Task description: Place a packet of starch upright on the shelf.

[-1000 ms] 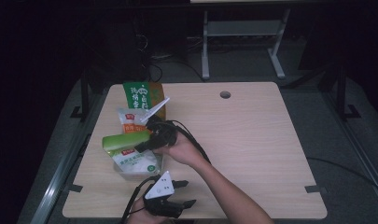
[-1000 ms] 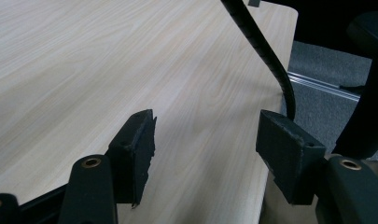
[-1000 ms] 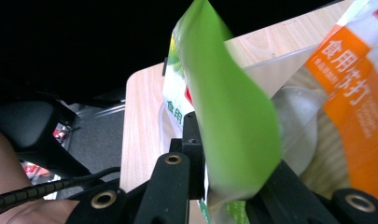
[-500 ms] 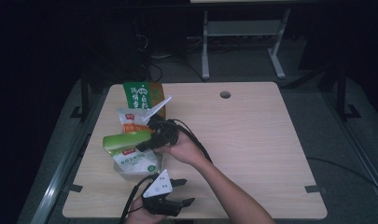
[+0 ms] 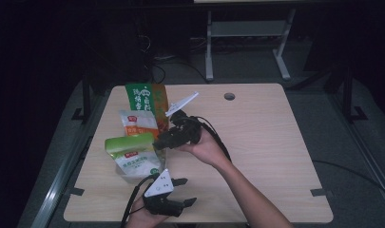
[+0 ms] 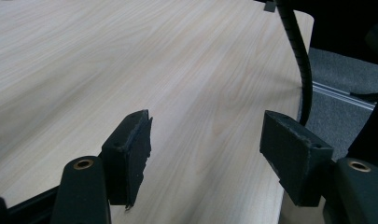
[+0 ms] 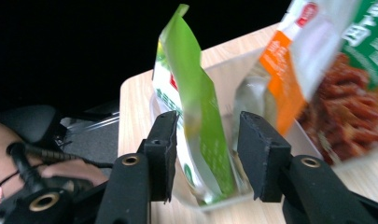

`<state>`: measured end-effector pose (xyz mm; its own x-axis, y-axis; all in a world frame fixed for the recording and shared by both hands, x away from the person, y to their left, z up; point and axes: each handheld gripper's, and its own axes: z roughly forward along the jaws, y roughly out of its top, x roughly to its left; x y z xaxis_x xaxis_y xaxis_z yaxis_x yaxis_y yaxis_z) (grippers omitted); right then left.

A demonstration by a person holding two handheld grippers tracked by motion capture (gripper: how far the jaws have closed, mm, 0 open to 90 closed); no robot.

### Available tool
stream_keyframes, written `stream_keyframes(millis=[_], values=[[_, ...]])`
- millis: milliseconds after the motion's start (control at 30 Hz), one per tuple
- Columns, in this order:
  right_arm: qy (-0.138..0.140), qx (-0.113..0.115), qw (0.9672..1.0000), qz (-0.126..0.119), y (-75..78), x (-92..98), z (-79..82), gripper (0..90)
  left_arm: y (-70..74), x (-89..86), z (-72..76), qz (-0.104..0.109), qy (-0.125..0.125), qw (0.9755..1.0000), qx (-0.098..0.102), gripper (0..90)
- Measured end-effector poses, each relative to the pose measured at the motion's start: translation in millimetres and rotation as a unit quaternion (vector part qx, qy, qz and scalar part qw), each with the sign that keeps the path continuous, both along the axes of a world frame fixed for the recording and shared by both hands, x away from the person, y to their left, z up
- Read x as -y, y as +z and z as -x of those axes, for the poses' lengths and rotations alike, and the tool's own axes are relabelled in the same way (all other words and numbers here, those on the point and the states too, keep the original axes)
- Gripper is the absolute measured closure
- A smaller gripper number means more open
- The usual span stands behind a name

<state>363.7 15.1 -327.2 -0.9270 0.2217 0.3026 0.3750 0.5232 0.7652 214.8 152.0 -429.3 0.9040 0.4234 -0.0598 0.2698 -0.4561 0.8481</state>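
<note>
At the left of the table (image 5: 256,142), seen from above, a clear plastic bin (image 5: 133,175) holds three pouches standing in a row: a green-topped white pouch (image 5: 133,154) nearest the person, a white-and-orange pouch (image 5: 139,123) behind it, and a tall green pouch (image 5: 146,99) printed with reddish strips of food at the far end. The right gripper (image 5: 162,142) sits just beside the green-topped pouch, pointing at it; its jaws have just been opening. The right gripper view adds what the overhead cannot: the green-topped pouch (image 7: 196,116) stands between the parted pads with the bin's clear wall (image 7: 224,74) behind it; whether a pad touches it I cannot tell. Near the front edge, the left gripper (image 5: 183,191) rests in the person's hand. The left gripper view shows its pads (image 6: 130,154) spread wide over bare wood, nothing between them, its cable (image 6: 298,51) trailing off the table's edge.
</note>
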Motion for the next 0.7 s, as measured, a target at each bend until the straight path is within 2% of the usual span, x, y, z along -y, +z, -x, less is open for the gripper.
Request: stream_keyframes(millis=[200,300,433,533,700], values=[[-0.019,-0.004,0.9998,0.002,1.1,25.1,1.1,54.0,0.3,1.0,-1.1,0.008,0.003,1.0000,-0.004,32.9],[-0.028,-0.008,0.9996,0.003,0.1,35.6,0.9,52.6,-0.1,2.1,-1.9,0.006,-0.001,1.0000,-0.003,32.9],[-0.041,-0.005,0.9991,0.006,-3.4,52.1,-1.0,50.8,0.1,1.6,-2.3,0.002,-0.002,1.0000,-0.001,32.6],[-0.049,-0.005,0.9988,0.009,-6.8,64.0,-2.1,49.8,0.6,1.0,-1.8,0.009,0.003,0.9999,-0.004,32.6],[-0.065,-0.014,0.9977,0.010,-12.6,80.9,-3.5,47.0,1.4,-0.5,-3.2,0.008,0.003,1.0000,-0.003,32.3]])
